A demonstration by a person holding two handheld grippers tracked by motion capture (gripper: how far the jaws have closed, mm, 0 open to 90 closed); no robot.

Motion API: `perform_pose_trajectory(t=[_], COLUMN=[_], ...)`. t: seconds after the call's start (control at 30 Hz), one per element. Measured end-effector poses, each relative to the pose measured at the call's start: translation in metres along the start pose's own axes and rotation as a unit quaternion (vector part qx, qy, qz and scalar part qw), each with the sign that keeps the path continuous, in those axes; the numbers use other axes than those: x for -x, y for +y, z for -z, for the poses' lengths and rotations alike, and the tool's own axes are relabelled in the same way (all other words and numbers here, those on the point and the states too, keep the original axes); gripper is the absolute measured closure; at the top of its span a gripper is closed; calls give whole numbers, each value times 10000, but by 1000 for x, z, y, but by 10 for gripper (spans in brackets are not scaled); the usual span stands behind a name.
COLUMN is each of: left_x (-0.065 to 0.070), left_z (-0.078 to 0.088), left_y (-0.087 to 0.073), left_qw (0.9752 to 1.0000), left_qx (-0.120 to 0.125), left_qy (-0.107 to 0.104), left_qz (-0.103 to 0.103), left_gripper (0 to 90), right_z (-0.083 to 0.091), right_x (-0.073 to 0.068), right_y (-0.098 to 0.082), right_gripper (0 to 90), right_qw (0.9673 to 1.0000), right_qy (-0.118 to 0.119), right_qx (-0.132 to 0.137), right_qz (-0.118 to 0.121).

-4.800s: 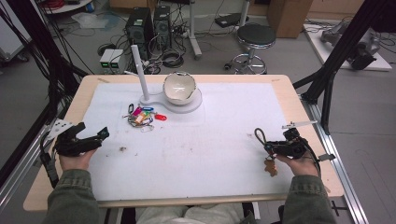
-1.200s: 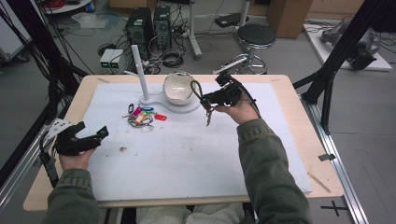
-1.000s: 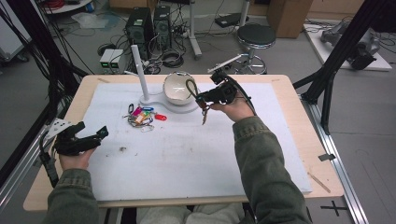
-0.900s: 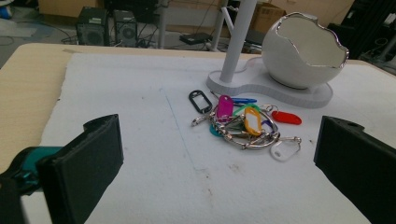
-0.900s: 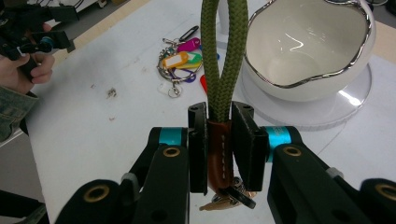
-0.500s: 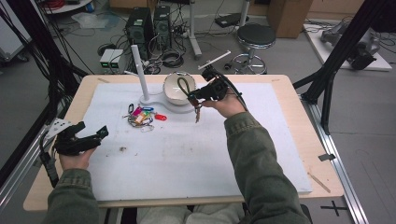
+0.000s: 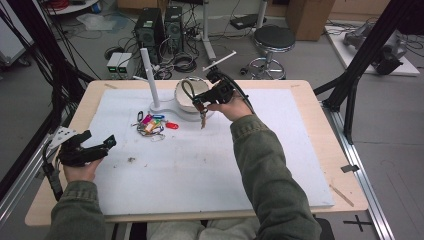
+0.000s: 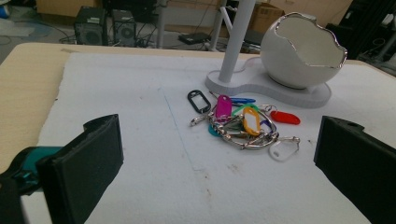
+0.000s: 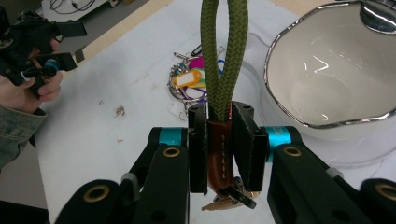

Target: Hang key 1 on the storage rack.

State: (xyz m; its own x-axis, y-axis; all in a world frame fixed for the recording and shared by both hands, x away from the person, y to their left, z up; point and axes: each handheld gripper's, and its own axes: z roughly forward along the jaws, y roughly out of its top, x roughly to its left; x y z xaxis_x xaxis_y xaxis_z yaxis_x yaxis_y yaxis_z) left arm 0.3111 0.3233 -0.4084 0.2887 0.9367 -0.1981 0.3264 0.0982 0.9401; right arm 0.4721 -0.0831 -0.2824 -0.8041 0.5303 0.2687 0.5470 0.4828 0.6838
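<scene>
Right gripper (image 9: 219, 149) is pinching a key strap: an olive-green braided cord loop (image 9: 219, 56) joined by a stitched brown leather tab (image 9: 219, 154), with its fingers (image 9: 198, 144) pressing on the tab from both sides. Small metal keys (image 9: 231, 198) are hanging below the tab. In the high view the right gripper (image 7: 202, 102) is hovering above the tabletop, beside the near rim of a white egg-shaped ceramic bowl with a jagged silver edge (image 7: 184, 97); the cord loop (image 7: 189, 89) is arching over the bowl's mouth and the keys (image 7: 203, 120) are dangling just in front of the bowl's flat white base (image 7: 172, 107).

Left gripper (image 7: 87, 150) is resting at the left side of the white foam mat (image 7: 200, 170) covering the tabletop, fingers (image 8: 88, 158) spread wide with nothing between them. It is pointing toward a pile of key rings with coloured plastic tags (image 8: 243, 123), which is lying on the mat just in front of the base. A white upright post (image 7: 148, 75) is standing on that base, beside the bowl.

The right gripper has been travelling from the mat's right edge toward the bowl, carrying the strap.
</scene>
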Motion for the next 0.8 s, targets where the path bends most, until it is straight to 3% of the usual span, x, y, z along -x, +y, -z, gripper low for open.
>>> perform_pose_trajectory(t=[0.4,0.8], left_x=[-1,-3], left_z=[-1,-2], left_y=[0,0], left_qw=[10000,10000], left_qx=[10,41], left_qy=[-8,2], left_qz=[29,85], left_gripper=[18,18], right_z=[-20,-45], right_x=[-9,-6], right_y=[25,39], right_gripper=[767,767], right_qw=[9997,9995], right_qy=[77,252], right_qx=[-153,-199], right_qz=[181,57])
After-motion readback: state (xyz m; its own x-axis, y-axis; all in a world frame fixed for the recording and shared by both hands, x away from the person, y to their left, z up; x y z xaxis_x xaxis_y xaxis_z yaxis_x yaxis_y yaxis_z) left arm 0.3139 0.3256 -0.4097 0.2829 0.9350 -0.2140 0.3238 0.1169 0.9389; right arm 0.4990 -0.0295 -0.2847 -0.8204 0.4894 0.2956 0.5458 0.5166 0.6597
